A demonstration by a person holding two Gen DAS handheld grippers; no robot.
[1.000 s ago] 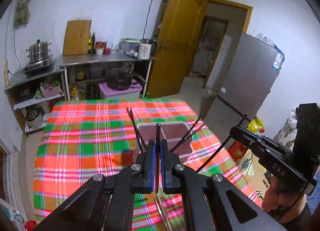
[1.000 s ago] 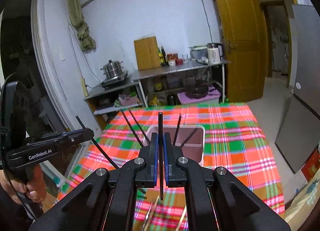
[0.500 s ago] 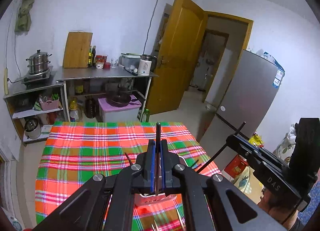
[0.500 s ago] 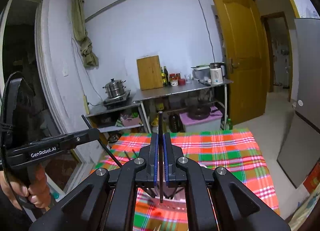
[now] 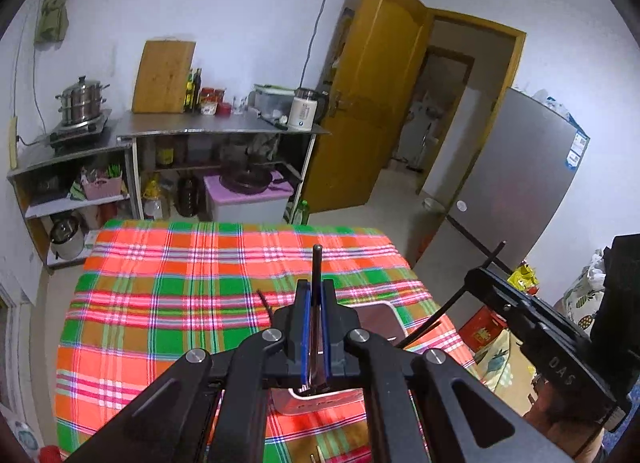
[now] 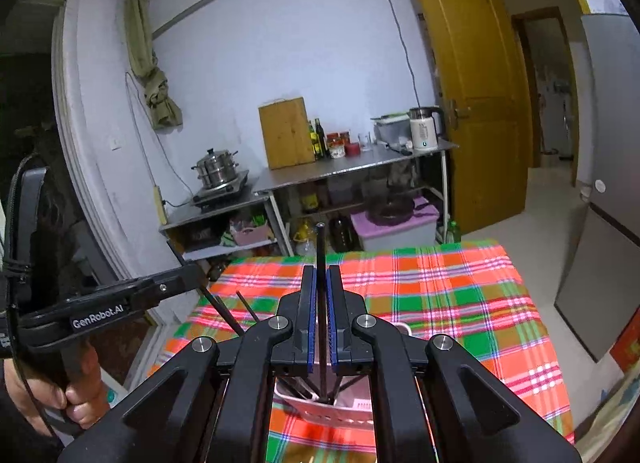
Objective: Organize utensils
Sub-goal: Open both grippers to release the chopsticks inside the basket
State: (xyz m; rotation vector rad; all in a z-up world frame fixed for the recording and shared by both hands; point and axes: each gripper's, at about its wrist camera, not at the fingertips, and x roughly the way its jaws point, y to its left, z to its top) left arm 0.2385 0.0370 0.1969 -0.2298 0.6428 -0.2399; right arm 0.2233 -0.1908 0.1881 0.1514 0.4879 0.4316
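Observation:
In the left wrist view my left gripper (image 5: 315,287) is shut on a black chopstick (image 5: 317,263) that pokes up past the fingertips. Its lower end reaches into a pale pink basket (image 5: 385,317) on the plaid tablecloth (image 5: 180,303). At the right, my right gripper (image 5: 477,277) grips another black chopstick (image 5: 436,319) slanting down to the basket. In the right wrist view the right gripper (image 6: 319,277) is shut on its chopstick (image 6: 319,247) over the basket (image 6: 344,413). The left gripper (image 6: 195,273), in a hand (image 6: 60,387), holds its chopstick (image 6: 224,315). A further chopstick (image 6: 247,306) leans out of the basket.
A steel counter (image 5: 224,129) with a cutting board (image 5: 163,77), a kettle (image 5: 302,114) and a steamer pot (image 5: 82,99) stands beyond the table. A yellow door (image 5: 372,103) and a grey fridge (image 5: 520,183) are at the right. Loose utensils (image 5: 318,455) lie near the table's front edge.
Both views have drawn back and tipped up: the table and basket have slid down the frames, and the basket now lies under the fingers. Each gripper still holds its chopstick.

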